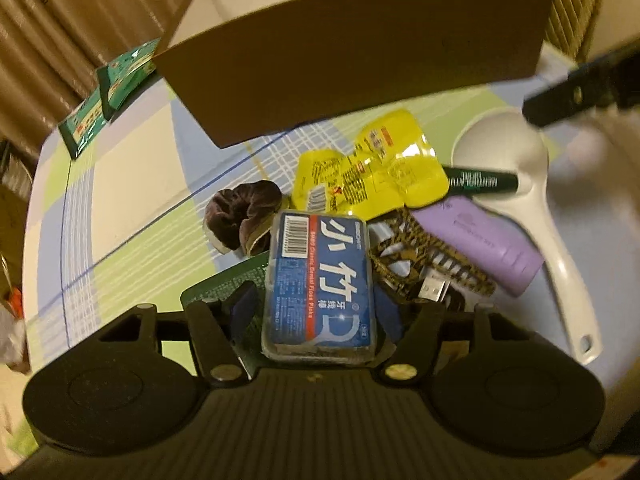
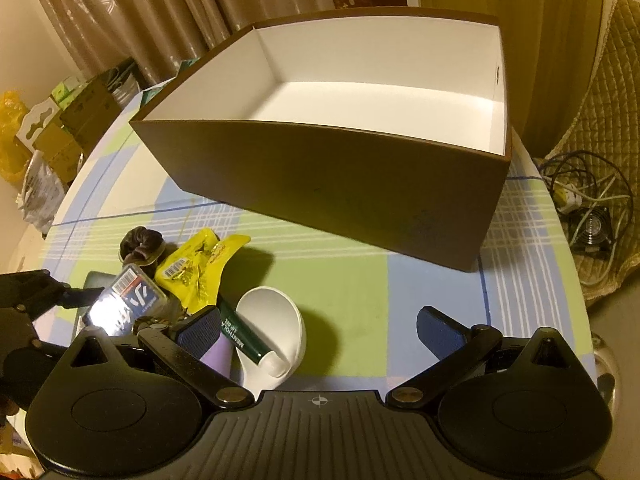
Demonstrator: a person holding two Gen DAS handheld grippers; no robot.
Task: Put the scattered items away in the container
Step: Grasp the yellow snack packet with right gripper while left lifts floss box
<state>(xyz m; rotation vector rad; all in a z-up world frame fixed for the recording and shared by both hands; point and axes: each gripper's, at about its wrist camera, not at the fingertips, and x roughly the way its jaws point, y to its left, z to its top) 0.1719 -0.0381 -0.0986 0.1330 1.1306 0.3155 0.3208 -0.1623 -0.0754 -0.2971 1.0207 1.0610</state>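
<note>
The left gripper pinched the floss box by its long sides; it seemed light, stiff, slippery. The right gripper stood spread, empty.

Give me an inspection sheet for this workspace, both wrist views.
Surface: round table under a plaid blue, green and white cloth.
Job's things: brown cardboard box with white inside, nothing in it; blue dental floss pick case, yellow foil pouch, white plastic spoon, dark velvet scrunchie, all outside it.
Clutter: green cartons at the table's edge.
Grippers: left gripper jaws closed on the floss case; right gripper jaws wide, nothing between.
Cables: tangled cords on the floor.
Surroundings: curtains, stacked boxes.
</note>
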